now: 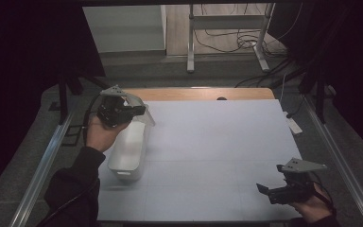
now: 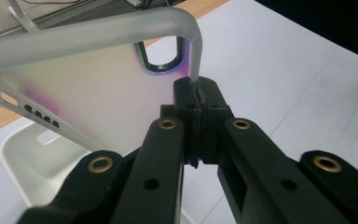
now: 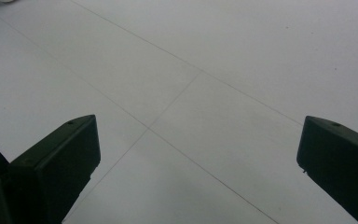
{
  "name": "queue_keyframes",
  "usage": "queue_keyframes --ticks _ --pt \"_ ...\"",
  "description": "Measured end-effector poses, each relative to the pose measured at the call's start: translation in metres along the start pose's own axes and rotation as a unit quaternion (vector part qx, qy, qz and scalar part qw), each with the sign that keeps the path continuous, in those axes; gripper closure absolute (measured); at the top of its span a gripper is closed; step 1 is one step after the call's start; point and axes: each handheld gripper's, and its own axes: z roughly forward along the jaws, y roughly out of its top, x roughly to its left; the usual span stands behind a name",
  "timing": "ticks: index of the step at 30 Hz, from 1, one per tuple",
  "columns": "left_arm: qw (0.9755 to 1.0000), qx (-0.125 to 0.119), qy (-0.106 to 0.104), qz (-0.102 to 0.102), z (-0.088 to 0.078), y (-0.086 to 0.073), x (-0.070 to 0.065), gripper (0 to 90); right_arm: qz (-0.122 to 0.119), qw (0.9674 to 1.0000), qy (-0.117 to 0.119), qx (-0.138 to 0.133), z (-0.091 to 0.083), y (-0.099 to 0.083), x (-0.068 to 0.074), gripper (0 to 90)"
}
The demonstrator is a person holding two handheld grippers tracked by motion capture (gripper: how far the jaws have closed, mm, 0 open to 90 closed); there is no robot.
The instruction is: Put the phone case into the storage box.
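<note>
A frosted translucent phone case with a dark-rimmed camera cutout hangs above a white bin at the table's left. My left gripper is shut on the case's edge, near the corner. In the high view the left gripper is held over the bin's far end with the case sticking out beside it. Near the front right corner of the table my right gripper stands open, its jaws wide apart over the bare white tabletop with nothing between them.
The white bin lies lengthwise along the left edge of the white table. A wooden strip runs along the table's far edge. Beyond it are a metal frame's legs and cables on the floor.
</note>
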Motion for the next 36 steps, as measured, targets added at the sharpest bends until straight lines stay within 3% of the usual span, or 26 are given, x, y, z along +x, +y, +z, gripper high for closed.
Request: queue_keyframes --ticks 22,36 --pt "0.999 0.008 0.033 -0.029 -0.002 -0.006 0.025 88.8 0.021 0.9997 -0.013 0.001 -0.008 -0.012 -0.003 0.0" --pt "0.9978 0.022 0.051 -0.037 0.009 -0.004 0.035 88.7 0.026 0.9995 -0.015 -0.007 -0.013 -0.015 -0.005 0.0"
